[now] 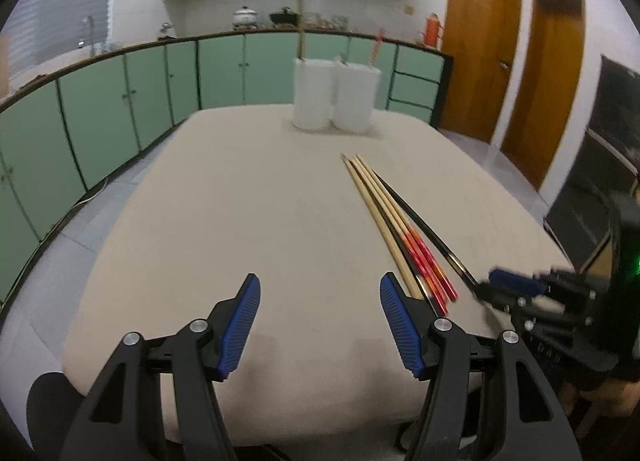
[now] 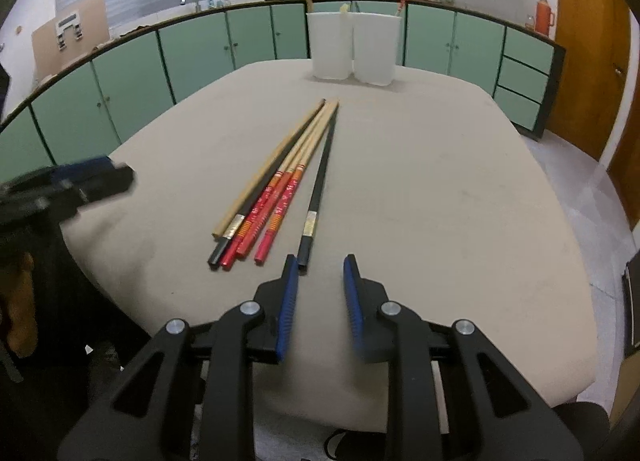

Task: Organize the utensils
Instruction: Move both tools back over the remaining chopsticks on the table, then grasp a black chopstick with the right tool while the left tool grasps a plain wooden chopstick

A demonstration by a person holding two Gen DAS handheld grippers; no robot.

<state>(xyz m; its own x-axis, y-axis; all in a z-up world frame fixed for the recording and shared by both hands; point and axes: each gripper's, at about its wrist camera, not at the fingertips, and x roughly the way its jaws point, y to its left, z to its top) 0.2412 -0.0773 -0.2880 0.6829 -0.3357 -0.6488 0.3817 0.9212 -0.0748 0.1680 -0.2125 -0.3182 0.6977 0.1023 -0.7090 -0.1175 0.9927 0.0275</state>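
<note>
Several chopsticks (image 2: pixel 276 181) lie bundled on the beige table (image 2: pixel 440 181): plain wood, red-handled and black ones. A single black chopstick (image 2: pixel 320 181) lies just right of the bundle, its end by my right gripper's left finger. My right gripper (image 2: pixel 320 257) stands narrowly open with nothing between its pads. My left gripper (image 1: pixel 319 277) is wide open over bare table, with the chopsticks (image 1: pixel 396 221) just past its right finger. At the far edge stand two white cups (image 1: pixel 314 93) (image 1: pixel 356 97), one holding a wooden chopstick (image 1: pixel 300 29), the other a red one (image 1: pixel 376 47).
Green cabinets (image 1: pixel 100 109) with a worktop run behind the table, with a sink and pots on top. Wooden doors (image 1: pixel 480 45) stand at the right. A dark chair (image 1: pixel 592 165) is beside the table's right edge. Grey floor tiles surround the table.
</note>
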